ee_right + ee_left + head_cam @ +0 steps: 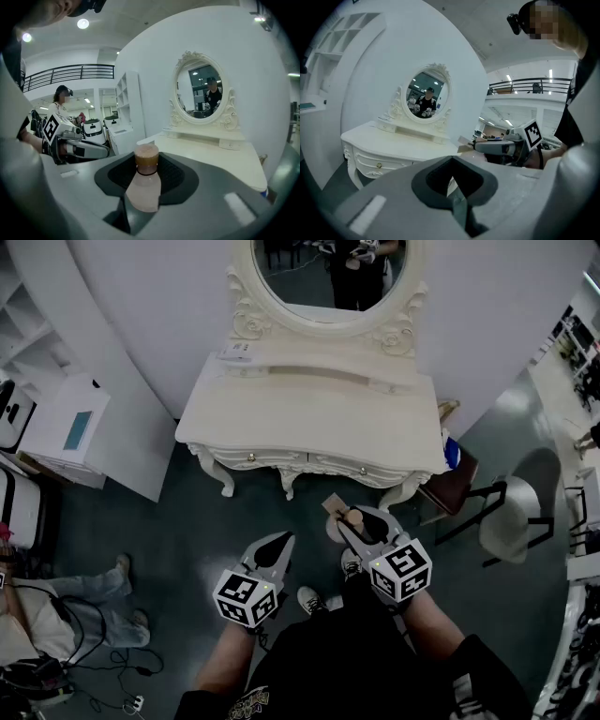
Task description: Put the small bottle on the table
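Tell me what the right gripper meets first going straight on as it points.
Probably the top of the dressing table, near its front edge, the small bottle in the right gripper touching first; depth uncertain.

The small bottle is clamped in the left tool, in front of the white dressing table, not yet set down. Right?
No: the small bottle is clamped in the right tool, as the right gripper view shows; the left tool is shut on nothing. The rest holds: it is in front of the white dressing table, not yet set down.
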